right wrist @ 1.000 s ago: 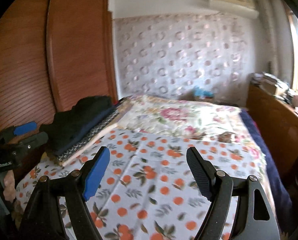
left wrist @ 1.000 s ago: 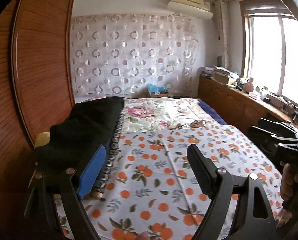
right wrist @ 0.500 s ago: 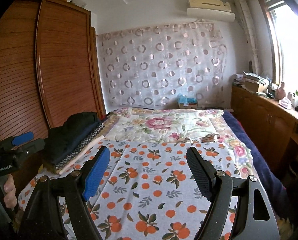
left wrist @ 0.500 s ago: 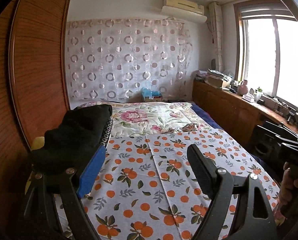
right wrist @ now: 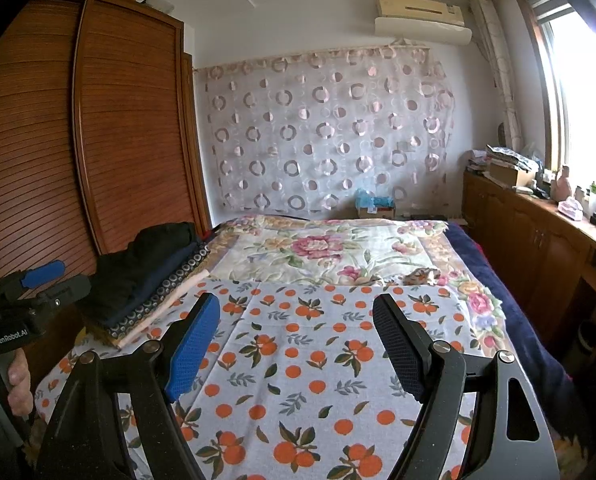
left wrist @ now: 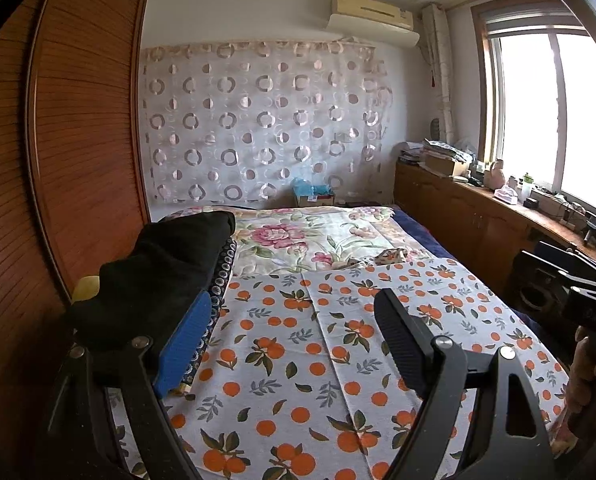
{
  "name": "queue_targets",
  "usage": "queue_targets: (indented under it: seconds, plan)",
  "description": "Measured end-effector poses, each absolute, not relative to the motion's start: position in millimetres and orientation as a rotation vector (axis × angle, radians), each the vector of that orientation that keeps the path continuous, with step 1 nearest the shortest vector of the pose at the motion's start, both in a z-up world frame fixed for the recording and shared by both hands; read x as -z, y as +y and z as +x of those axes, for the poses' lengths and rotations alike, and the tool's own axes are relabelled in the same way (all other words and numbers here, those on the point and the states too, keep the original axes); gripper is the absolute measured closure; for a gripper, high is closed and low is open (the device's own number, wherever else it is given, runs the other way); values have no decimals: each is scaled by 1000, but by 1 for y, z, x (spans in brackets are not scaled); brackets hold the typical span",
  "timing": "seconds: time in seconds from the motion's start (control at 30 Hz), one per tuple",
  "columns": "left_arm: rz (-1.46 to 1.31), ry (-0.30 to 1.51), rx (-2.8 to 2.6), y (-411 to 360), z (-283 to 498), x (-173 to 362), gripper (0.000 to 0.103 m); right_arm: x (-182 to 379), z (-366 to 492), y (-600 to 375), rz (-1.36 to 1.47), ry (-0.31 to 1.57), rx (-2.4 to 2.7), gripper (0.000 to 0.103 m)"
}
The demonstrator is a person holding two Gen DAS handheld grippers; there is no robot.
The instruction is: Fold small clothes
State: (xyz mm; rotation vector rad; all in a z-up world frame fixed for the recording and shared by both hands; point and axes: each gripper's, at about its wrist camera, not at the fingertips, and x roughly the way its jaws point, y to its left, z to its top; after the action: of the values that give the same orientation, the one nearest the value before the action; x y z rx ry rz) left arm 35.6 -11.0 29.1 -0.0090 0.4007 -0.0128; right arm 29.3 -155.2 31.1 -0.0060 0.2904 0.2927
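Observation:
A stack of folded clothes (left wrist: 166,264) with a black garment on top lies along the bed's left edge, also in the right wrist view (right wrist: 146,268). A small crumpled patterned cloth (left wrist: 392,256) (right wrist: 420,276) rests mid-bed, where the orange-print sheet (left wrist: 298,340) (right wrist: 298,352) meets the floral quilt (left wrist: 318,236). My left gripper (left wrist: 291,298) hovers open over the sheet's near end, its blue pad beside the stack. My right gripper (right wrist: 296,299) is open too, with nothing between its fingers. Each gripper shows at the edge of the other's view, the left (right wrist: 56,280) and the right (left wrist: 558,268).
A wooden wardrobe (left wrist: 78,140) stands close along the bed's left side. A low wooden cabinet (left wrist: 478,216) with clutter runs under the window on the right. A box (right wrist: 374,206) sits at the bed's head by the curtain. A hand (right wrist: 14,380) grips the left tool.
Both grippers drew back from the bed and tipped upward in the first half second, so more wall and ceiling show. Since then they have kept still, jaws unchanged.

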Motion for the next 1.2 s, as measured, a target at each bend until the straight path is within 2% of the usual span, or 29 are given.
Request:
queue_targets:
  seconds: [1.2]
  plan:
    - [-3, 395, 2, -6, 35, -29, 19, -29, 30, -179, -11, 288, -304, 23]
